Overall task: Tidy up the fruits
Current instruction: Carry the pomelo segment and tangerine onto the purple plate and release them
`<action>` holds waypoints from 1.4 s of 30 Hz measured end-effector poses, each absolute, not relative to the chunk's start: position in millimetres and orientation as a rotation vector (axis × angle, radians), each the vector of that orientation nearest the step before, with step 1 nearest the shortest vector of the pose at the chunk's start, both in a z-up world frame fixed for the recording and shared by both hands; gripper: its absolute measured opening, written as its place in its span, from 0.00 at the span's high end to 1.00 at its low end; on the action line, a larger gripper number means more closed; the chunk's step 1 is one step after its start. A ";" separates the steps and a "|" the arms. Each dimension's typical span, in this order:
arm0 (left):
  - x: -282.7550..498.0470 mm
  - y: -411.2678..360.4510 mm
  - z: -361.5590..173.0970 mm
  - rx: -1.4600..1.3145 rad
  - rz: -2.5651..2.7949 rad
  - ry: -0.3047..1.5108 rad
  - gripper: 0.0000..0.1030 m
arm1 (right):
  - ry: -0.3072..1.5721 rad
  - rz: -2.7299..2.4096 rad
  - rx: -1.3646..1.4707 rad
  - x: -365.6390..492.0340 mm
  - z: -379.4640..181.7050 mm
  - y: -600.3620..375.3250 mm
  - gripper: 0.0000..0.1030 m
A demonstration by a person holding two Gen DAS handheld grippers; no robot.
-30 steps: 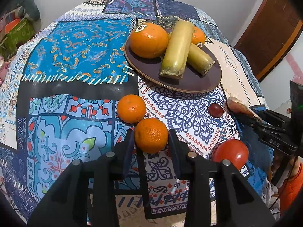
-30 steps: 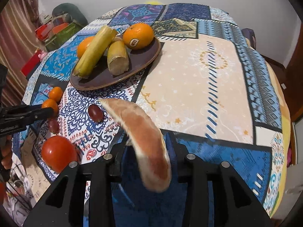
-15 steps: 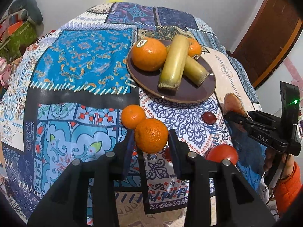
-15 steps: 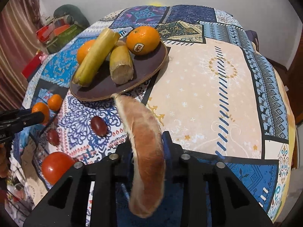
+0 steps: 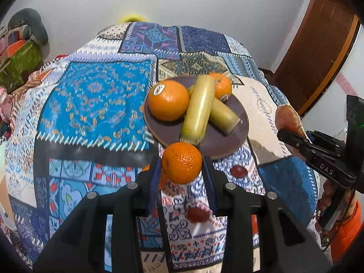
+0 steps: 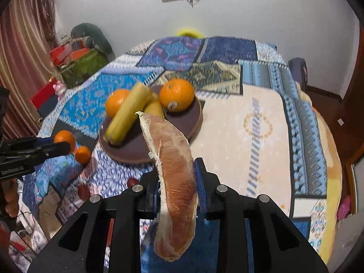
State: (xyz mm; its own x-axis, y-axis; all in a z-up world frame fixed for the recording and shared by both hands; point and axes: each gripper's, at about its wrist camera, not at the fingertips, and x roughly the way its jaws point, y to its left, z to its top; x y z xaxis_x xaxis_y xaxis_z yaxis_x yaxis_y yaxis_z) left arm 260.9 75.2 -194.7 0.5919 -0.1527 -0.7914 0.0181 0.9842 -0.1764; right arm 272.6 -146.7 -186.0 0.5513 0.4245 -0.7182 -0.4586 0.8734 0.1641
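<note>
While both grippers are carrying fruit above the bench [image 5: 95, 95], the plate [image 5: 236, 134] is lying straight ahead of each, a little past the fingertips. The left gripper [image 5: 182, 173] is pinching a mandarin [image 5: 182, 162], its two fingers pressing on the fruit's sides; the plate's near rim is showing just beyond the mandarin, so this hand seems the nearer one. The right gripper [image 6: 177, 182] is clamping a pomelo wedge [image 6: 173, 173] at its middle, the wedge's long axis running fore and aft along the fingers, its pointed tip reaching forward over the plate's near edge and its blunt end hanging back below the fingers.

I am judging that the next move turns on free room: the bare part of the plate is sitting at its near side, toward both grippers, while the far side is filled.

Counting on the plate: two oranges [image 5: 168, 103] and two cane pieces [image 5: 198, 111], one cane piece lying across the other, its long axis pointing roughly toward the left gripper. Counting off the plate: one small mandarin [image 6: 82, 154] resting on the bench below and just beyond the left gripper, two dark red small fruits [image 5: 238, 170] beneath and to its right, plus the two pieces in hand. A further red fruit may be hiding behind the left gripper's body; I cannot tell.
</note>
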 end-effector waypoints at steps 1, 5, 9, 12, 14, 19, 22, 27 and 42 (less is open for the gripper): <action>263.3 75.6 -193.9 -0.156 -0.100 0.930 0.65 | 0.830 0.522 -0.044 273.8 -183.8 -145.5 0.76; 274.9 77.9 -192.1 -0.153 -0.097 0.921 0.65 | 0.806 0.523 -0.034 283.9 -177.3 -142.3 0.76; 287.2 80.6 -193.8 -0.154 -0.093 0.921 0.65 | 0.792 0.522 -0.036 295.3 -176.0 -136.5 0.76; 296.9 83.2 -196.2 -0.158 -0.094 0.923 0.65 | 0.786 0.527 -0.046 304.5 -176.6 -130.3 0.76; 302.4 84.0 -198.2 -0.159 -0.095 0.923 0.65 | 0.782 0.529 -0.056 308.6 -177.3 -126.2 0.76; 315.1 84.4 -204.0 -0.154 -0.100 0.928 0.65 | 0.773 0.548 -0.058 320.4 -178.6 -115.5 0.76; 322.4 84.8 -208.3 -0.160 -0.101 0.935 0.65 | 0.769 0.559 -0.063 327.0 -179.6 -108.9 0.76; 332.9 84.3 -216.6 -0.165 -0.100 0.949 0.65 | 0.769 0.553 -0.075 337.7 -185.3 -100.1 0.76; 345.9 83.9 -226.8 -0.176 -0.095 0.962 0.65 | 0.832 0.554 -0.072 351.9 -211.7 -91.4 0.74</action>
